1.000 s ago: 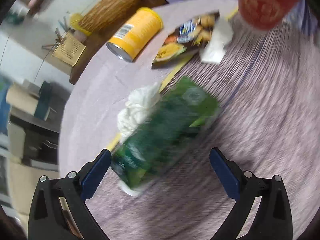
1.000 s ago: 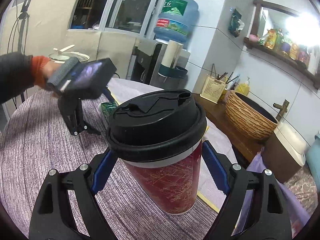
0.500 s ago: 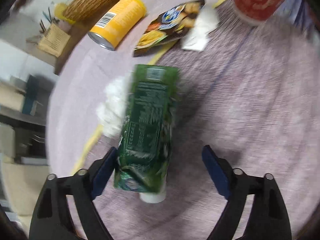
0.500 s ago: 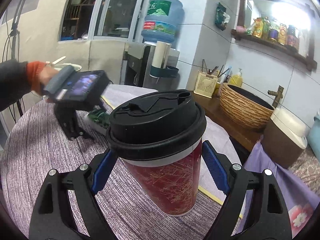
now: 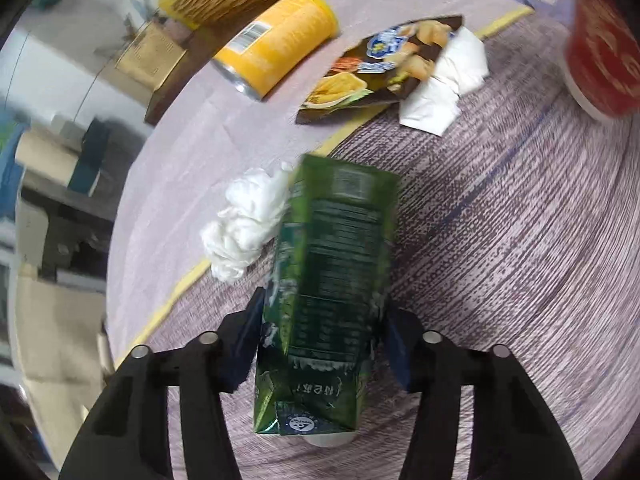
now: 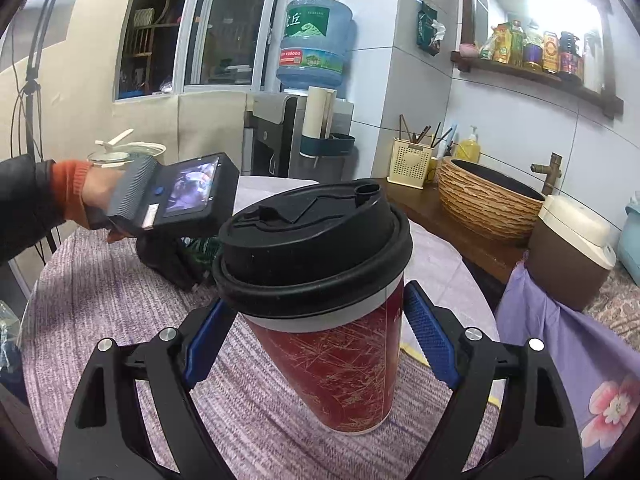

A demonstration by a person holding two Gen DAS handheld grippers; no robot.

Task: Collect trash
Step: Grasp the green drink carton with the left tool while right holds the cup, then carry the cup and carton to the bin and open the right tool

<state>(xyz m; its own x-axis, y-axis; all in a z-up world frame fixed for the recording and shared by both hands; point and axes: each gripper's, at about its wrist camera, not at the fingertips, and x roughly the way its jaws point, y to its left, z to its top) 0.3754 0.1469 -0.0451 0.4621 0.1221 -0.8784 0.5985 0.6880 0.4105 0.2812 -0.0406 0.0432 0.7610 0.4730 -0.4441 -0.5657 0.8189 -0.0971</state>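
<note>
In the left wrist view my left gripper (image 5: 322,344) is shut on a green drink carton (image 5: 332,280) that lies on the purple woven table cover (image 5: 500,260). A crumpled white tissue (image 5: 244,228) touches the carton's left side. In the right wrist view a red paper cup with a black lid (image 6: 320,304) stands between the jaws of my right gripper (image 6: 320,344); the pads sit just off its sides, so the gripper is open. The cup also shows in the left wrist view (image 5: 604,64). The left gripper shows in the right wrist view (image 6: 176,256).
A yellow can (image 5: 276,44) lies on its side at the far table edge. A snack wrapper (image 5: 384,68) and a flat white napkin (image 5: 444,84) lie beside it. Beyond the table are a wicker basin (image 6: 484,204), a water dispenser (image 6: 296,136) and a brown bin (image 6: 568,256).
My left gripper has moved forward around the green carton and closed on it. The right gripper stays around the red cup.
</note>
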